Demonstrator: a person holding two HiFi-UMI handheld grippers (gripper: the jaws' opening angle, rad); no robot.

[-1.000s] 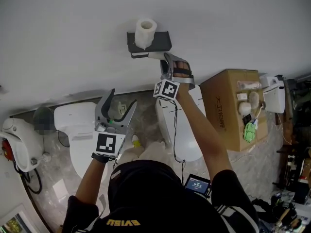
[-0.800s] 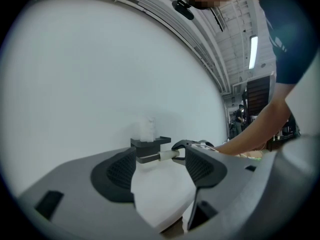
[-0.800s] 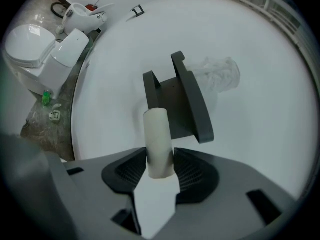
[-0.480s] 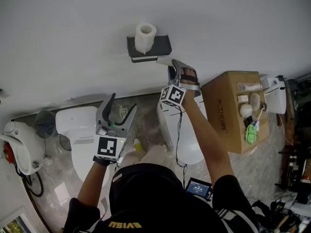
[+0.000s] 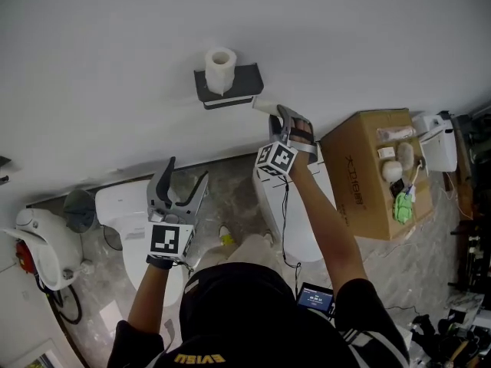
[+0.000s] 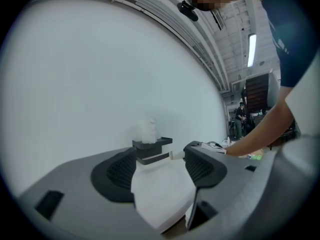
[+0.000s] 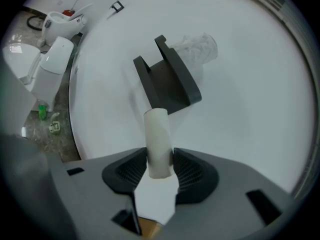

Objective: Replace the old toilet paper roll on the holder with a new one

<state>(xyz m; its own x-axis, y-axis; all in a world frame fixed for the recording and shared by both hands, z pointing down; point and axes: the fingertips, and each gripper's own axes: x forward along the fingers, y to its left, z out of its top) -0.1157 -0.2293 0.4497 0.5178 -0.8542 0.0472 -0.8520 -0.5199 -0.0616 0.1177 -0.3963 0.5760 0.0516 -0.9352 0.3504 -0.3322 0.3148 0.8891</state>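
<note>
Right tongs (image 7: 160, 165): clenched on the old tube (image 7: 158, 139), pads on its near end, the rest sticking out ahead toward the holder (image 5: 239, 83). Left tongs (image 6: 161, 170): released, nothing between the pads, held low and well off to the side.

Step in hand, as I judge it: drawing the spent tube off the bar (image 6: 152, 158). The tube's far end sits right at the bar's free tip. I cannot tell from any view whether it has fully cleared.

To do it well:
- Keep the tube in line with the bar until the tip is plainly out. Any tilt will snag the inner wall.
- Grip lightly. Thin card will flatten under the pads and bind on the bar.
- Pull sideways along the wall (image 5: 115, 52), not outward.
- Left tongs are free to go for the new roll (image 5: 220, 69) once the tube is out of the way.

Materials and shapes:
- Tube: pale card, hollow, thin-walled, matte, no paper left on it.
- Holder: dark, matte, metal by the look of it. A flat shelf (image 7: 177, 84) with a raised lip, a slim bar under it, open at one end.
- Roll: white, soft, full, standing upright on the shelf. It should give under the pads, so take it across the body.
- Wall: smooth, white, plain.
</note>
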